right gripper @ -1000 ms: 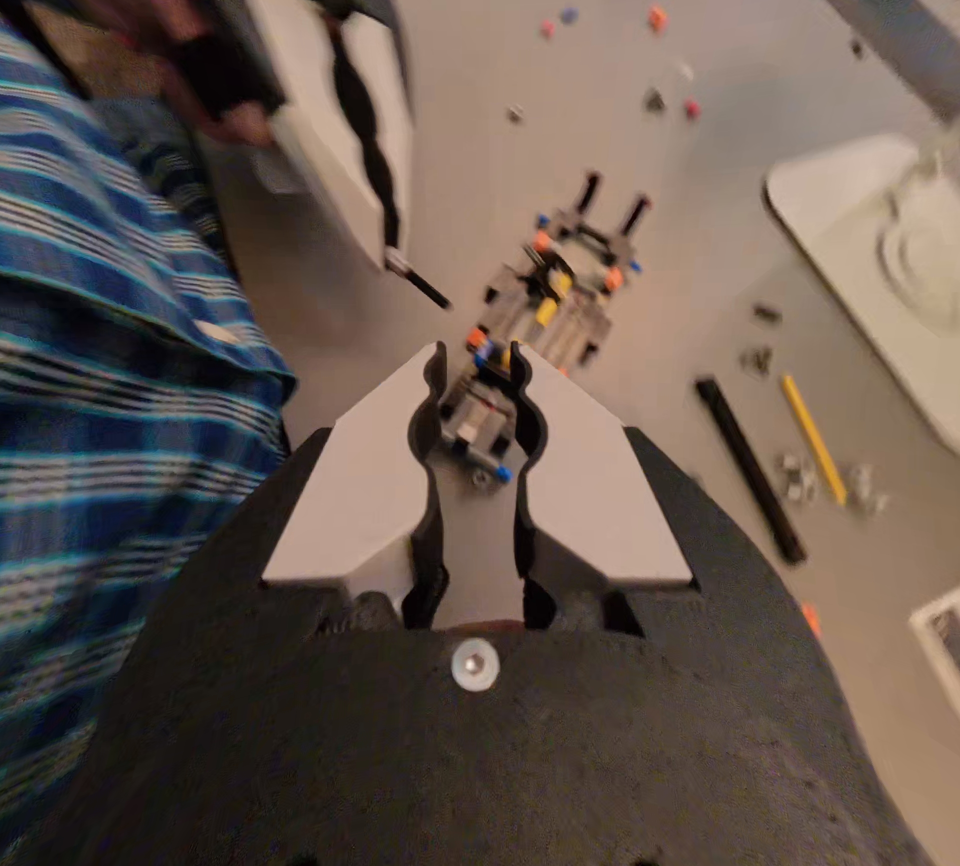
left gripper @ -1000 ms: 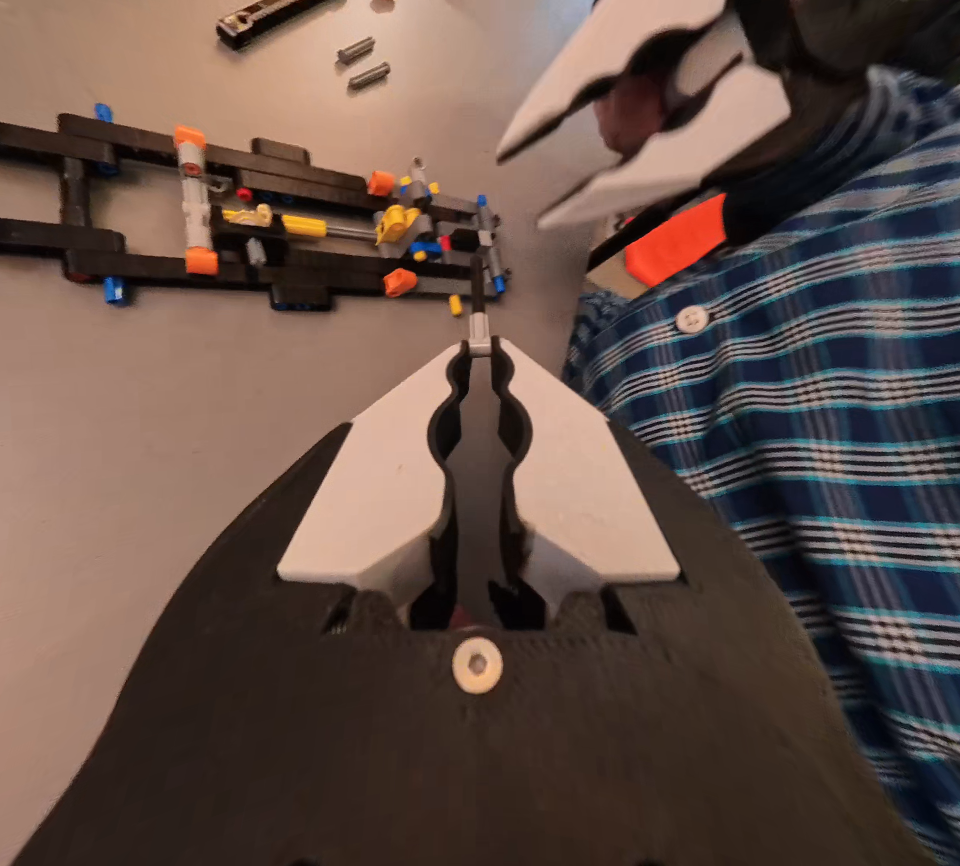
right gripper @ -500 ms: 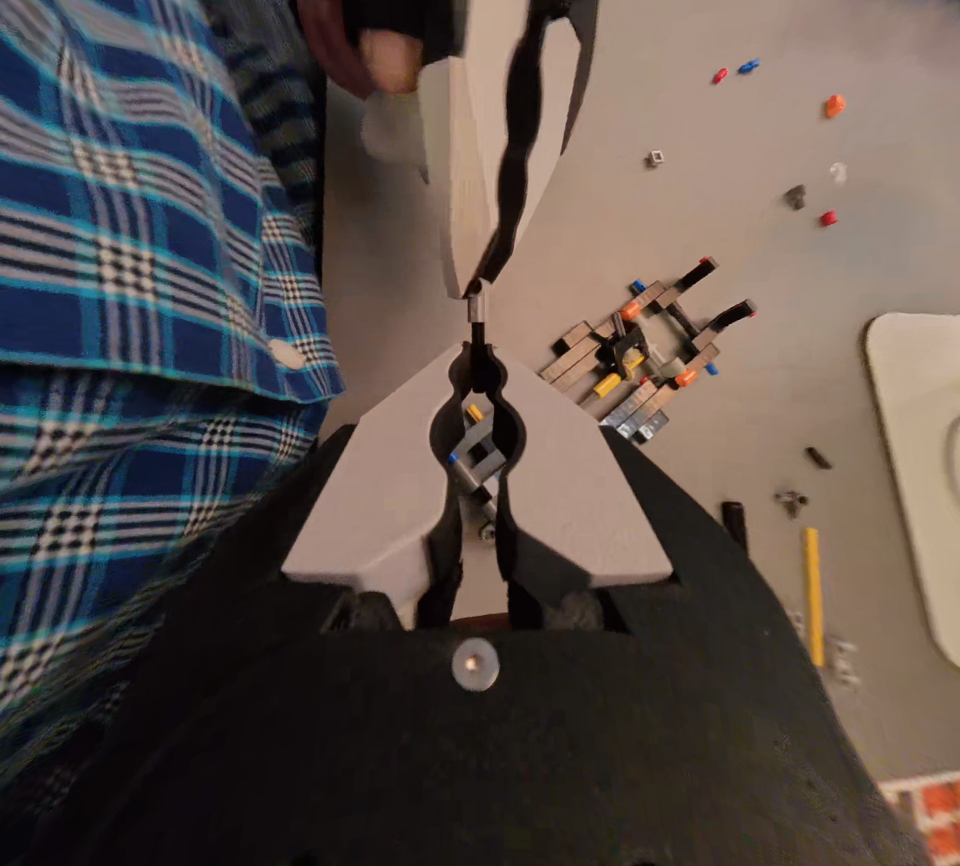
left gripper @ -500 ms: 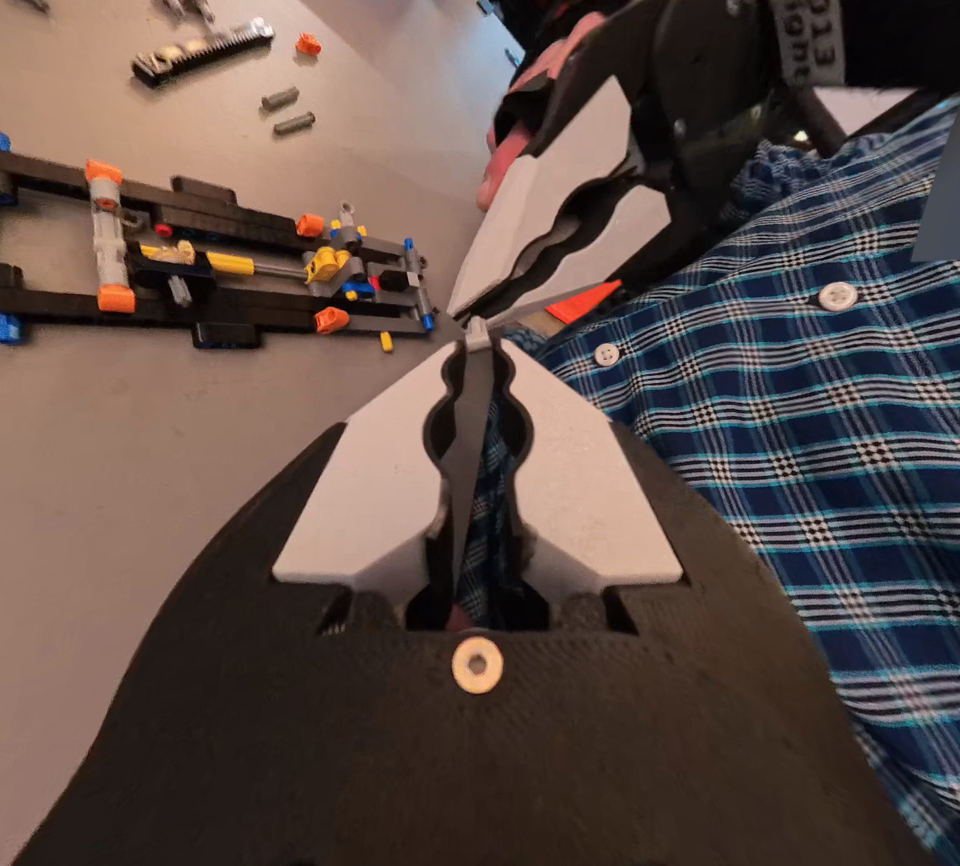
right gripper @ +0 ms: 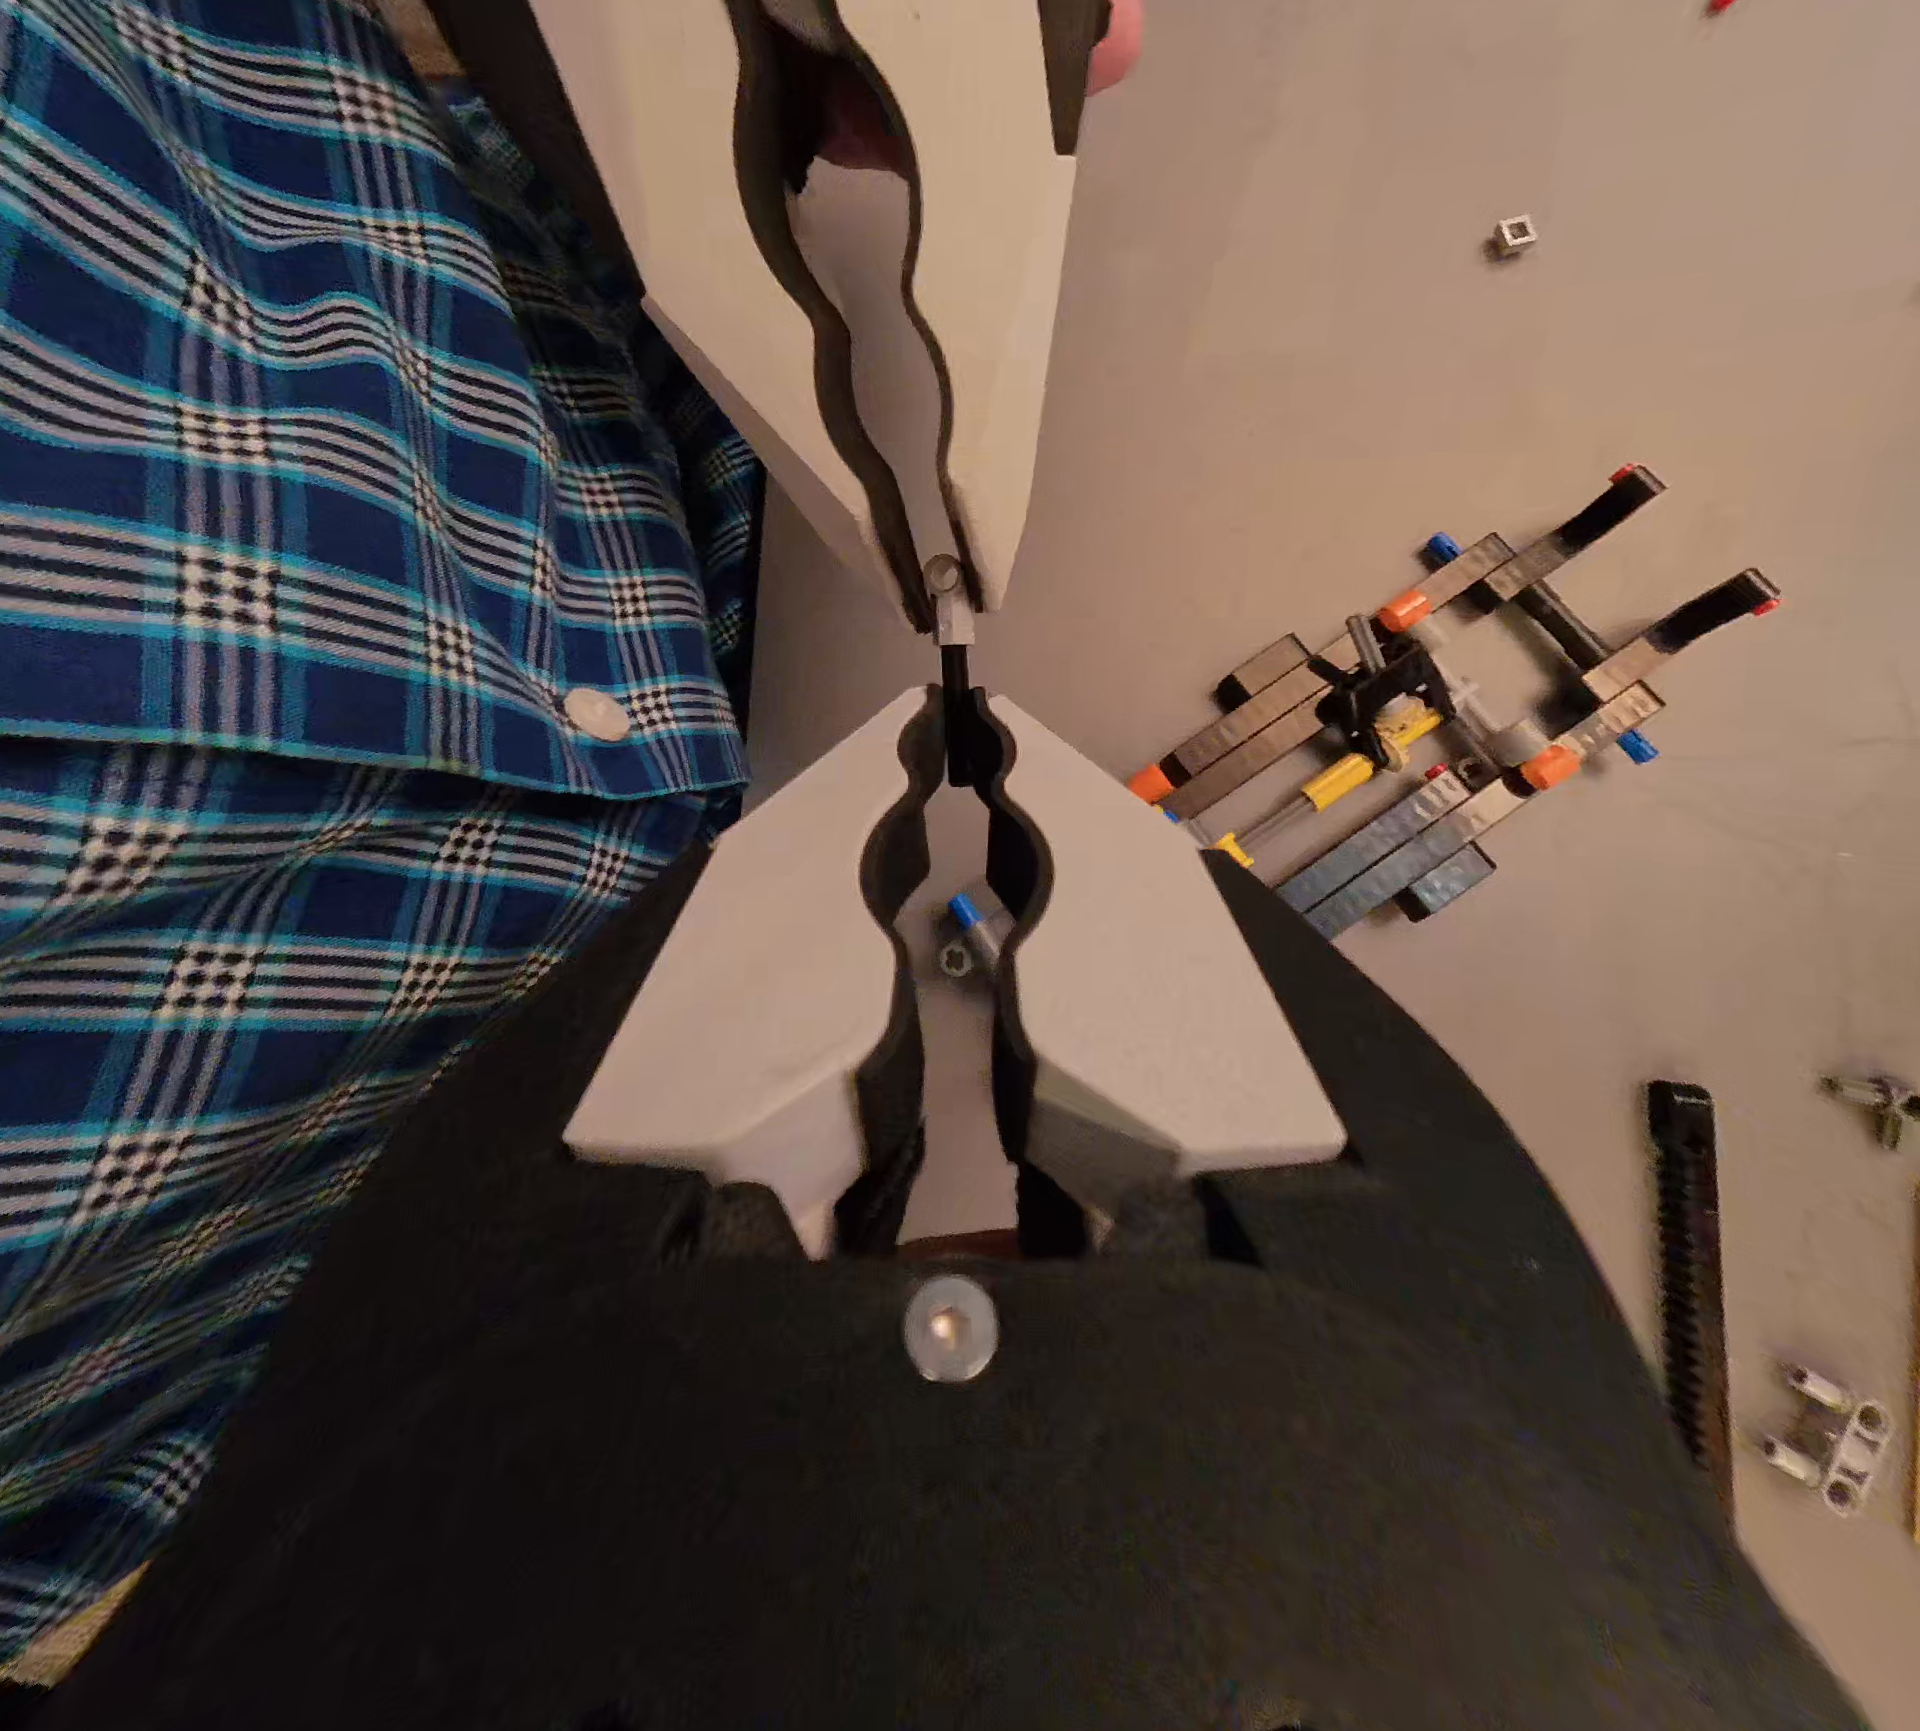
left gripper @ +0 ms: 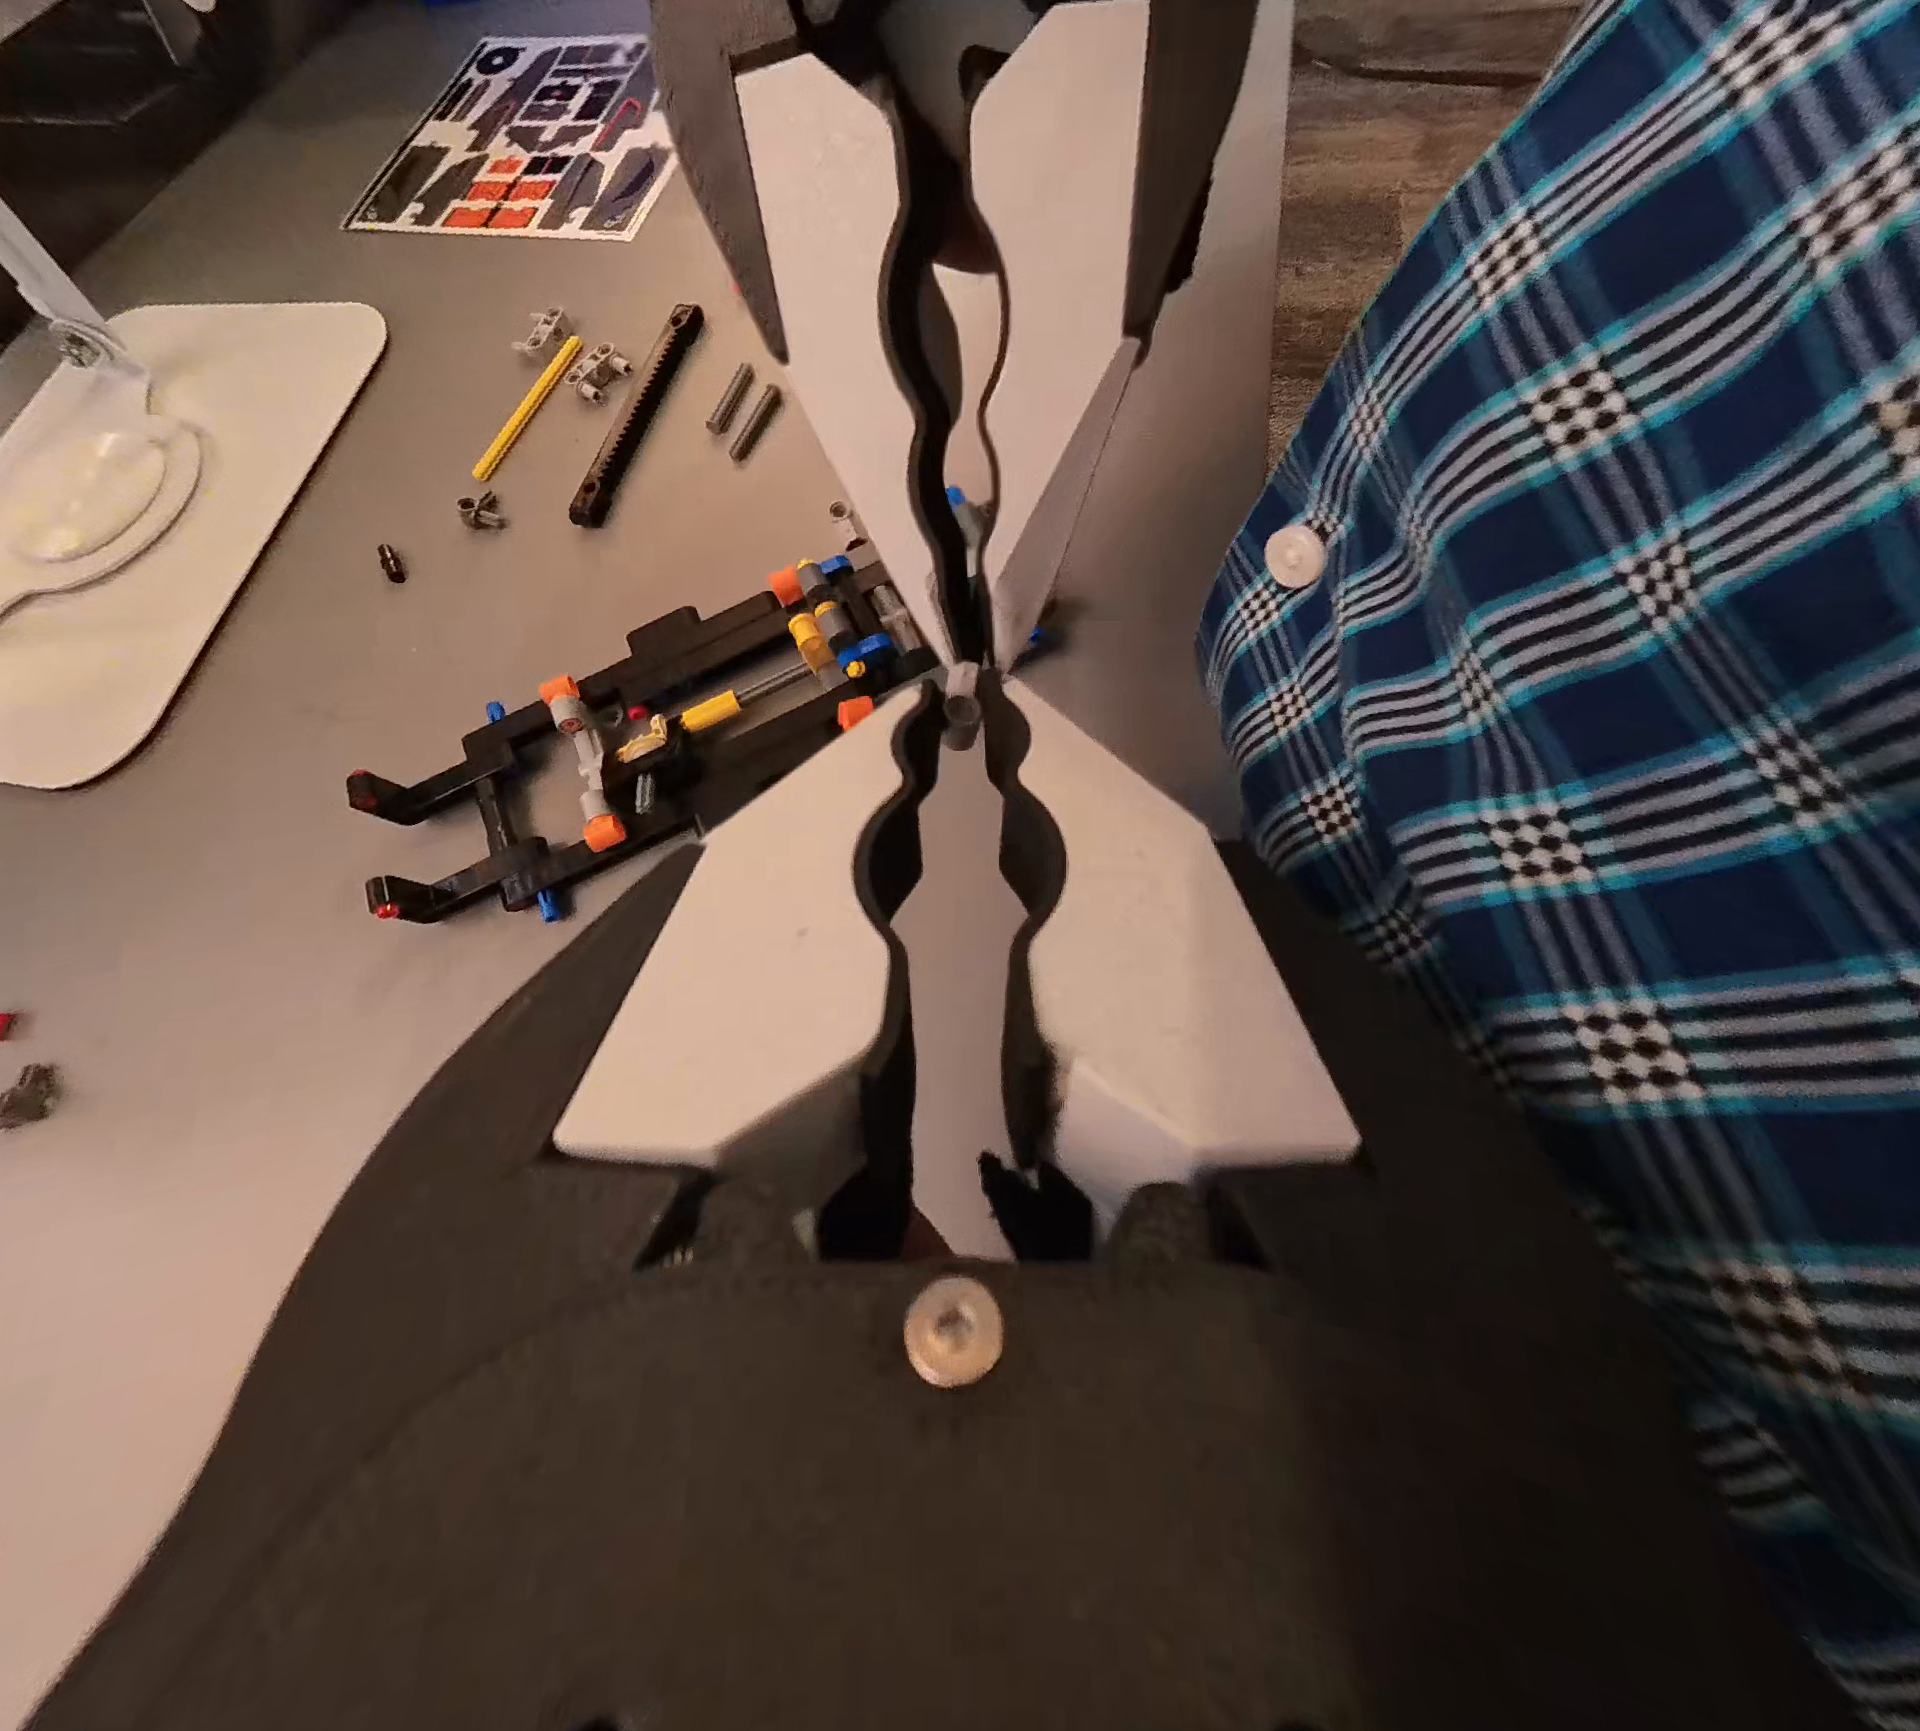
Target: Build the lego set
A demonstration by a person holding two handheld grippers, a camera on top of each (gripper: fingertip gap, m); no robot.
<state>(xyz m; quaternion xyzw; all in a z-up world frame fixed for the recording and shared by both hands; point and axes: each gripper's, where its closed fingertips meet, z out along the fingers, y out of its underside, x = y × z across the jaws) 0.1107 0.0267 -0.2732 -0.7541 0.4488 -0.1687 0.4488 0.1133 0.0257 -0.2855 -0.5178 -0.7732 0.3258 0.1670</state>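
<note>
My left gripper (left gripper: 961, 694) is shut on a small grey connector (left gripper: 961, 720) that caps a short black axle (right gripper: 954, 679). My right gripper (right gripper: 956, 710) is shut on the axle's other end, so the two grippers meet tip to tip above the table's near edge. In the right wrist view the left gripper (right gripper: 945, 611) comes down from above with the connector (right gripper: 948, 606) in its tips. The partly built black Lego chassis (left gripper: 623, 746) with orange, yellow and blue parts lies flat on the grey table and also shows in the right wrist view (right gripper: 1455, 746).
A person in a blue plaid shirt (left gripper: 1610, 746) stands close beside the grippers. Loose parts lie on the table: a black gear rack (left gripper: 634, 414), a yellow axle (left gripper: 525, 408), grey pins (left gripper: 743, 414). A white base plate (left gripper: 260, 486) and a sticker sheet (left gripper: 520, 143) lie beyond. Less than 4 cm separates the two grippers' tips.
My right gripper, open and apart a second ago, has swung in to face the left one and shut on the black axle. Both grippers have turned and lifted; the left kept hold of the connector.
</note>
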